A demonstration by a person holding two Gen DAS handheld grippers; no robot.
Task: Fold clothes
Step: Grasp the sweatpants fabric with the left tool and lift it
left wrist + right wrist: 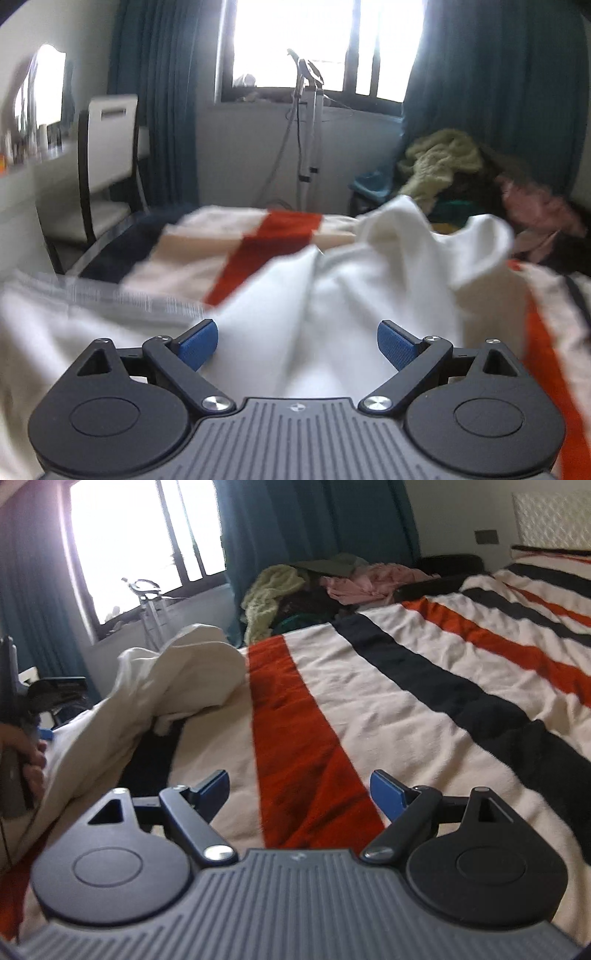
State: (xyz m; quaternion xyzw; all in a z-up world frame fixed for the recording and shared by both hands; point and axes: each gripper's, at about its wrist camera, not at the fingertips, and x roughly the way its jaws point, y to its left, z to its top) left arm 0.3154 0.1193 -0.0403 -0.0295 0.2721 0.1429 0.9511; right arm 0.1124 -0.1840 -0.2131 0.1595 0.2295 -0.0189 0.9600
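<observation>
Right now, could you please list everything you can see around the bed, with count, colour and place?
white garment: one, white, crumpled on the bed in front of the left claw
bedspread: one, cream with orange and black stripes, covering the bed
clothes pile: one heap, yellow-green, pink and dark pieces, past the far edge of the bed below the curtain
curtains: two, dark teal, either side of the window
window: one, bright, on the far wall
chair: one, white with dark frame, left of the bed
metal stand: one, pale, under the window
left claw: open, blue pads, over the white garment
right claw: open, blue pads, over the bedspread
</observation>
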